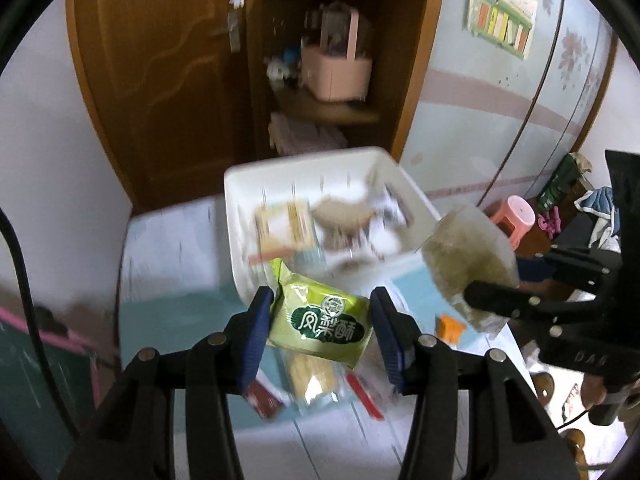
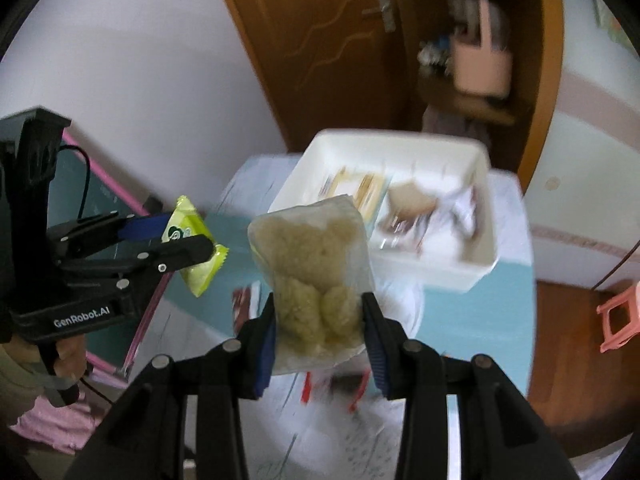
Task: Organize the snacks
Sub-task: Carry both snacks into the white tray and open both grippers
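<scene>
1. Right now the white bin (image 1: 240, 184) is the landmark: it sits on the worktop (image 1: 168, 280) with several wrapped snacks already inside, its open top facing up.
2. Just short of the bin's near wall hangs the green pastry packet (image 1: 320, 320), pinched across its width between the blue pads of the left tool (image 1: 320, 320); its long axis runs roughly toward the bin.
3. Off the bin's near right corner floats the clear bag of puffed snack (image 2: 316, 276), clamped at its lower end by the right tool (image 2: 320, 332), the bag standing up and leaning toward the bin.
4. Both tools sit above and just short of the bin, so the drop looks like a short carry forward. The left one seems slightly nearer the near wall.
5. Watch the near rim: either packet's front end could clip it if carried in low.
6. More snacks lie loose on the worktop (image 2: 480, 320) under both tools, nearer than the bin; open room lies left of it.
</scene>
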The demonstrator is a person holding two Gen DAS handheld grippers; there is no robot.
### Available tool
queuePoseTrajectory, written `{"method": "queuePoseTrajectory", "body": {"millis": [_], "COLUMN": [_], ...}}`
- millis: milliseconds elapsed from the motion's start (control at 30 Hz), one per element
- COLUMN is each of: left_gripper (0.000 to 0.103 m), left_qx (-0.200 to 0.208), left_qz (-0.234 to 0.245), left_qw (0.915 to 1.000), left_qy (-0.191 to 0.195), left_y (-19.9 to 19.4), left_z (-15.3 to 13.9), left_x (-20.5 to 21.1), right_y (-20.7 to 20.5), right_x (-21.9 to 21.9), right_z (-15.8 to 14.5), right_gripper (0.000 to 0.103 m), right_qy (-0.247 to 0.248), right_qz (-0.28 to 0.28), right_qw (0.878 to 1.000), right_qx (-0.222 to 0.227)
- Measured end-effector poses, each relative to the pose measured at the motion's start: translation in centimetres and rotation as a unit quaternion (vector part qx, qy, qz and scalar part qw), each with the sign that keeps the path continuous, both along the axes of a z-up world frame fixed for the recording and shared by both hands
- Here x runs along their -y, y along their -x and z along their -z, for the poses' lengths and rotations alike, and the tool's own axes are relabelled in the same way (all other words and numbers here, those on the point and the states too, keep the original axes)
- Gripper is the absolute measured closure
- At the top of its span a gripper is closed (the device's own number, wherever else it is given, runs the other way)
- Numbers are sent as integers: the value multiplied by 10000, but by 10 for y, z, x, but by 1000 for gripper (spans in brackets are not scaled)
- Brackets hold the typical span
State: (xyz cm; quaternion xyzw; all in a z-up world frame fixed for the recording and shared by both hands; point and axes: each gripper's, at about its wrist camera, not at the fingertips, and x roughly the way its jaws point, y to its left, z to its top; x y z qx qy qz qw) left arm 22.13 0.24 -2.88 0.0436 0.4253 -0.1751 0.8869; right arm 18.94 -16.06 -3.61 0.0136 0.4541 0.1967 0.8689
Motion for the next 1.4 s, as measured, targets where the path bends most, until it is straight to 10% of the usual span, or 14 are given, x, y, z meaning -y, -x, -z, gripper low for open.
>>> {"method": "queuePoseTrajectory", "body": {"millis": [500,933,1100,1400], "left_gripper": [55,52,21,18], "left_qx": [723,32,-323,-618], "left_qz": [-8,-277,-349,-346], "left_qw": [9972,9994,9987,9975], "left_qy": [-190,-196,-185,-80], "left_y": [-101,-167,-181,-183], "left_z": [-49,6,23,36], "left_x": [26,25,29,31], "right_y": [-104,-172,-185,-181], "right_x": [5,12,16,22], "right_z": [-63,-25,-6,6], "right_gripper": [64,63,61,53], "right_qy": [117,508,634,541], "right_qz": [871,1441,1592,1702], "right_qw": [9950,9883,9849,9831], "right_qx": [473,27,-243,-409]}}
